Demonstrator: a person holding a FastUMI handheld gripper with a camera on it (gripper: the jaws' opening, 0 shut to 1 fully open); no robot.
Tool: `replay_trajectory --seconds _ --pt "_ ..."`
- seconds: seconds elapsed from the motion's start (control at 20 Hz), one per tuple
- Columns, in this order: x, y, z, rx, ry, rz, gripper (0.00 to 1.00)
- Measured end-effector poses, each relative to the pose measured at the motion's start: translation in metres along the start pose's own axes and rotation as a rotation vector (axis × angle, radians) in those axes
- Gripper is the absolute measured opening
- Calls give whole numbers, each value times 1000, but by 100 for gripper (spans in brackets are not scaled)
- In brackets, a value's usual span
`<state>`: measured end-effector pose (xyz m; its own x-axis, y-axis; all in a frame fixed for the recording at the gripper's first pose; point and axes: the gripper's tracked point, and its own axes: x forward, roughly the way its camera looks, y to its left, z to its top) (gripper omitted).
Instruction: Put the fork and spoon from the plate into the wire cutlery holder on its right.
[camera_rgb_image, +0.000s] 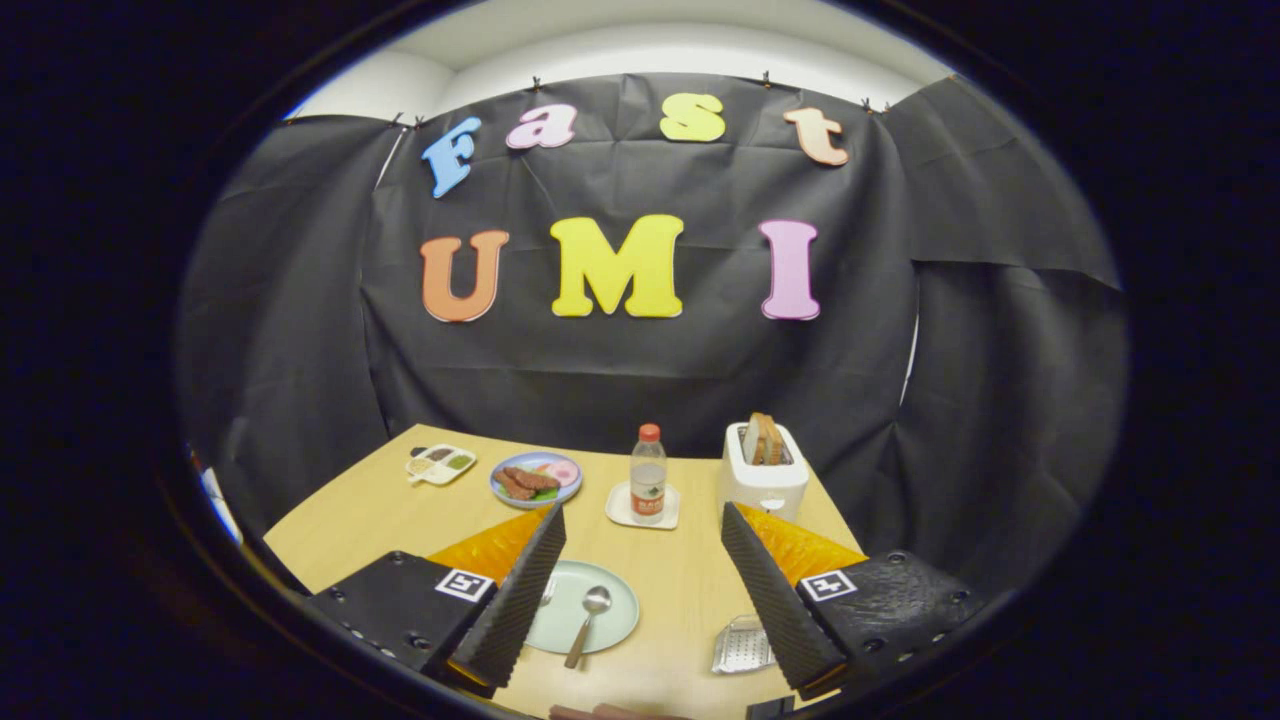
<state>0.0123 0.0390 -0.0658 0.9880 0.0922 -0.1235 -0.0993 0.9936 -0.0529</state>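
We find the hand-held gripper spread wide, gripping nothing, above the bench. Between its fingers lies a pale green round plate carrying a shiny metal spoon, bowl away from us. The wire cutlery holder, silvery mesh, sits right of the plate, partly hidden.

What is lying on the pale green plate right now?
A spoon lies on the plate, between the open gripper's fingers. The left finger covers the plate's left side, so the fork cannot be made out clearly.
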Motion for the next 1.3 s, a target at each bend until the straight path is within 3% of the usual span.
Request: replay_trajectory --seconds 0.5,0.75,0.95,1.3 --pt "59 50 -134 -12 280 24 96" --pt "92 61 -199 62 449 1 95" --pt "116 60 -230 84 524 -26 83" --pt "133 64 -262 108 621 -67 54"
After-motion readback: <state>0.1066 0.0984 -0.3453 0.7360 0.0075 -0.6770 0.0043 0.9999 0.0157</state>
